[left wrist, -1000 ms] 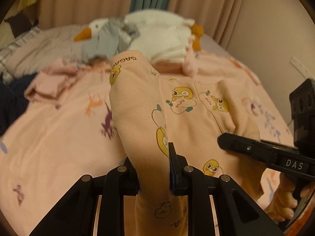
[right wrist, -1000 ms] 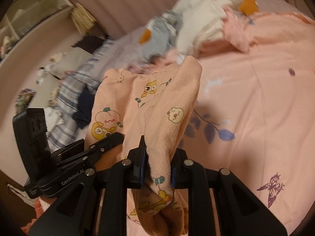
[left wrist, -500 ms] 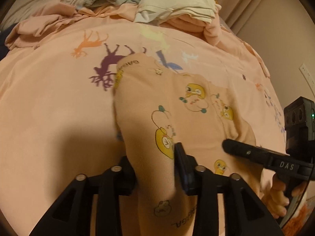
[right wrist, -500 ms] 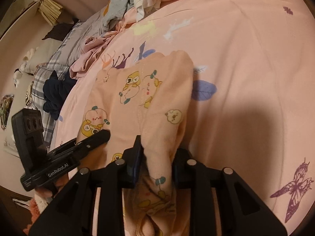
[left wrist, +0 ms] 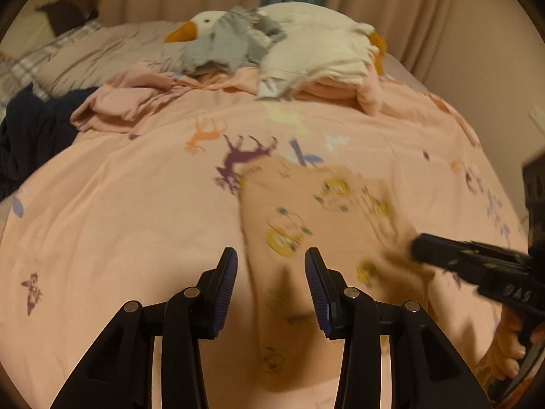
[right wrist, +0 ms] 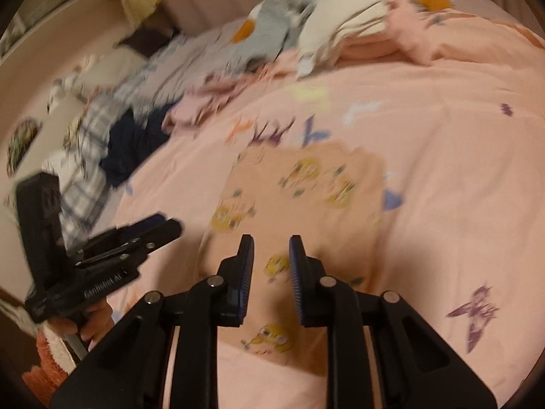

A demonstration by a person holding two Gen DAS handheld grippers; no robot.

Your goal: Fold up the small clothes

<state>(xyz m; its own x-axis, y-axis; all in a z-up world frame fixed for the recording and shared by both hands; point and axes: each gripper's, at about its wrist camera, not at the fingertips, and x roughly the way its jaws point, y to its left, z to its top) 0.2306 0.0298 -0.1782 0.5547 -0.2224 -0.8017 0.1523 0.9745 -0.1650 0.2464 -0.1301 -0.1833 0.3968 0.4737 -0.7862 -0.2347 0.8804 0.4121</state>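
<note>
Your left gripper (left wrist: pixel 270 266) stands with its jaws well apart; they have just been opening, and the peach printed garment (left wrist: pixel 306 225) lies below the gap, free of the pads. Your right gripper (right wrist: pixel 271 259) has jaws parted more narrowly and has just been closing a little, yet the pads grip nothing. The garment lies flat on the pink bedspread (left wrist: pixel 119 204), near the edge closest to you; motion blur smears its cartoon prints, and its near end is cut off behind the fingers. Beyond it, the goose plush (left wrist: pixel 306 37) is half buried under a grey cloth (left wrist: pixel 224 47). Dark navy clothing (right wrist: pixel 136 143) lies blurred at the bedspread's left edge.
</note>
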